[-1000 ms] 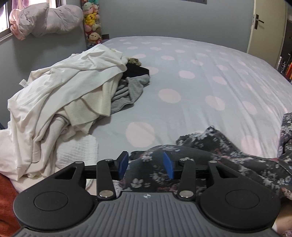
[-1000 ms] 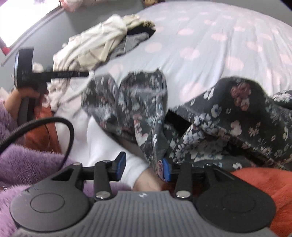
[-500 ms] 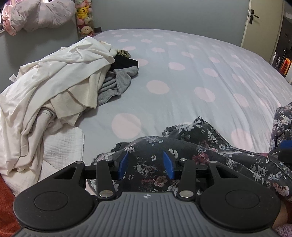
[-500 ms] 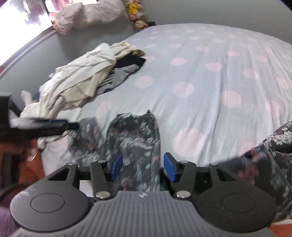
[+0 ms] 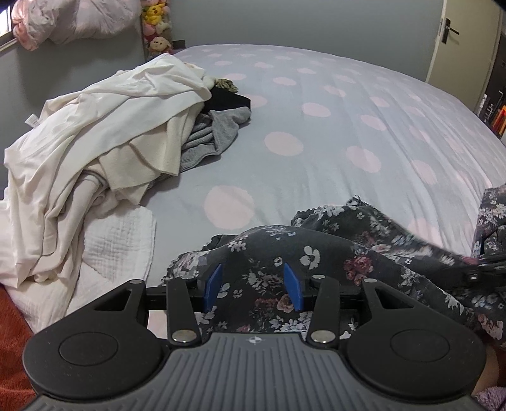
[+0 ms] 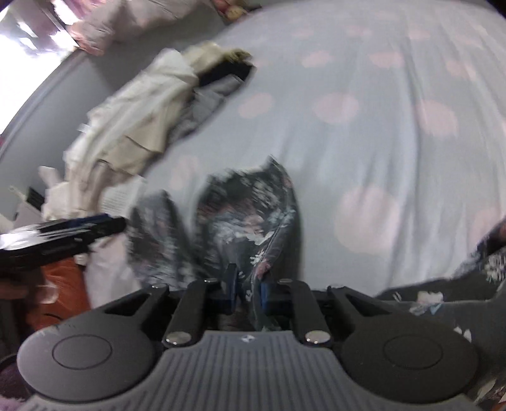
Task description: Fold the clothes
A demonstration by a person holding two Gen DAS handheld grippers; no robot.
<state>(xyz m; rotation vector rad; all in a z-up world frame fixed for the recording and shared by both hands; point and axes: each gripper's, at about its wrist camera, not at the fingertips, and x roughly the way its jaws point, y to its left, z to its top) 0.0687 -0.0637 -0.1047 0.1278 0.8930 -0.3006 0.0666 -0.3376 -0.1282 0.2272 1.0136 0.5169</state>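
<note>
The floral garment is spread at the bed's near edge. It lies between the left gripper's wide-parted jaws, ungripped. A fold is pinched in the right gripper's narrowed jaws. A clothes pile sits farther along the bed's left edge.

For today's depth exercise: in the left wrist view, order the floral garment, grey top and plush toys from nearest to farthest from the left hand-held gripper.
1. Floral garment, between its fingers.
2. Grey top, mid-bed, left.
3. Plush toys, far corner.
</note>
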